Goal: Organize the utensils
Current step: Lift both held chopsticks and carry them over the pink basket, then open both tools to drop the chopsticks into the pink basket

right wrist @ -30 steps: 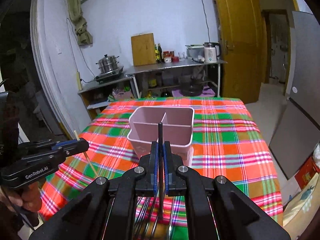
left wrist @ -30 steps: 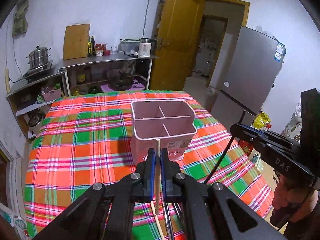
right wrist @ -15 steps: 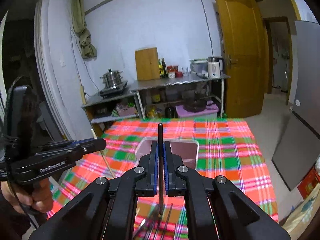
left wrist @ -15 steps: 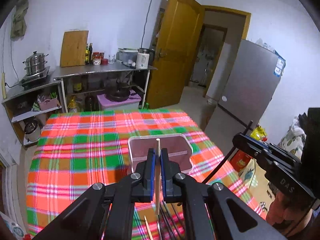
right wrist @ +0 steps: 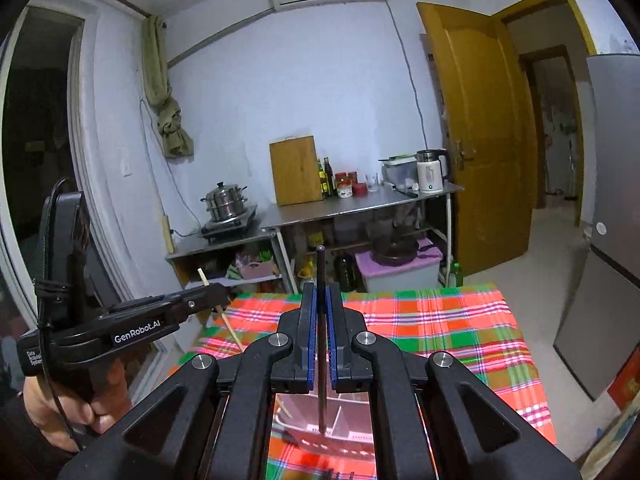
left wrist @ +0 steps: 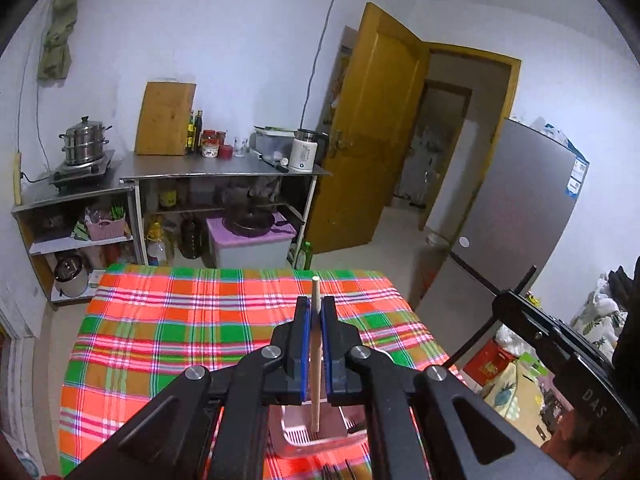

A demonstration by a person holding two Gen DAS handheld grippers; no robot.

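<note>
**kitchen_lurker:** Utensils update, anyone? Where's the stuff sitting?

**plaid_fan:** Left gripper (left wrist: 315,320) is clamped tight on a pale wooden chopstick (left wrist: 315,356), which stands nearly upright dead centre of the left wrist view, its top poking above the blue pads and its lower end hanging over the pink utensil holder (left wrist: 308,434) at the bottom centre of the frame. You only get a slice of the holder between the black linkage arms.

**kitchen_lurker:** And the other one?

**plaid_fan:** Right gripper (right wrist: 321,320) is pinched shut on a dark metal chopstick (right wrist: 321,340), also about vertical in the middle of the right wrist view. Its lower tip hangs above the holder, where you can see the dividers at the bottom centre. Can't tell which compartment either tip is over.

**kitchen_lurker:** Anything left on the table?

**plaid_fan:** A few dark utensils (left wrist: 338,472) peek out at the very bottom edge of the left view, lying on the plaid tablecloth (left wrist: 168,328) just below the holder. Too cropped to say what they are.

**kitchen_lurker:** Do the tools see each other?

**plaid_fan:** Yep. In the right view the left tool sits at lower left with a hand (right wrist: 68,412) wrapped round its grip, wooden stick slanting through its tip. In the left view the right tool shows at lower right.
</note>
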